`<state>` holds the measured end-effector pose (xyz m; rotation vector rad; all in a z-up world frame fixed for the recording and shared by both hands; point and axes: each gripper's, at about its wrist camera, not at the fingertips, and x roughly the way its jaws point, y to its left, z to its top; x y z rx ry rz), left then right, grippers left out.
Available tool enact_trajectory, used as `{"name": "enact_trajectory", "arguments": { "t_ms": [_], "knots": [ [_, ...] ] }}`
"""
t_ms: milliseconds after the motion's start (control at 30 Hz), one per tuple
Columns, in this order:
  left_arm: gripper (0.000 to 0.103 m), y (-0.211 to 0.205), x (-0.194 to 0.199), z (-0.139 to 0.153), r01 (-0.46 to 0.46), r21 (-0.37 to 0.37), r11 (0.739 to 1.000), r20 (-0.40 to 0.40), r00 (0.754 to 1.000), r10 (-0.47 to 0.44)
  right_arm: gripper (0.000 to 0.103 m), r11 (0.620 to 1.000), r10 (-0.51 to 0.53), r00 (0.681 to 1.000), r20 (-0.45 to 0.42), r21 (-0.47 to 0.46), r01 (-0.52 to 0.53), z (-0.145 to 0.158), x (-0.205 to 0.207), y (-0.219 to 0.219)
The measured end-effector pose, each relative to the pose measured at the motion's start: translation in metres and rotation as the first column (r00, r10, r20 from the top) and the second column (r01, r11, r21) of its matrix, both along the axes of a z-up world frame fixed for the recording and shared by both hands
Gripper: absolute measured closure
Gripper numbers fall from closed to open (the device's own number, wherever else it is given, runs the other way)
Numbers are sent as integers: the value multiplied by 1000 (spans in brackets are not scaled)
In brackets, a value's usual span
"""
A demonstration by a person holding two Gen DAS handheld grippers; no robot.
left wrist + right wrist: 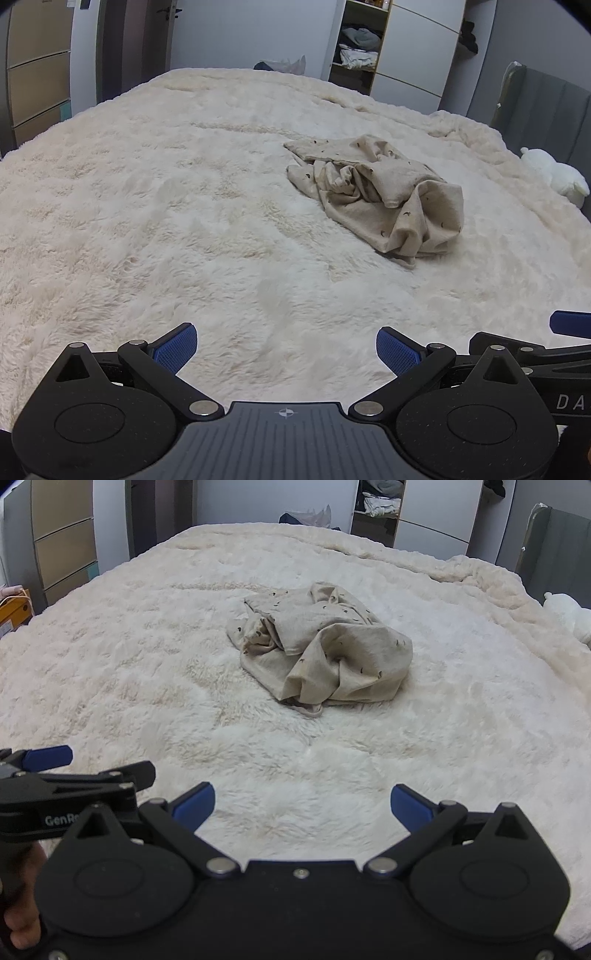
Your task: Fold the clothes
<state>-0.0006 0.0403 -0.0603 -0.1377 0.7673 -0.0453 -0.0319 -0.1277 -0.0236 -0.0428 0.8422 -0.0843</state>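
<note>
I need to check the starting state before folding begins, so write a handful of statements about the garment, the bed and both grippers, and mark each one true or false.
1. The beige garment lies crumpled in a heap on the fluffy blanket. True.
2. The left gripper is shut on the garment. False: its jaws stand wide apart over bare blanket, well short of the cloth.
3. The right gripper is open and holds nothing. True.
4. The garment is already folded into a neat flat rectangle. False: it is bunched, with loose folds and creases.
5. A white plush toy sits near the grey headboard. True.
</note>
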Motion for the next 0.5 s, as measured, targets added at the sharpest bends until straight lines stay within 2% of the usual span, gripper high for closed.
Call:
{"name": "enact_trajectory", "arguments": {
  "t_ms": [500],
  "knots": [
    [0,-1,1,-2,-1,10,1000,-8,1000,1,0,1000,10,1000,3,3,-10,3,0,2]
  ]
}}
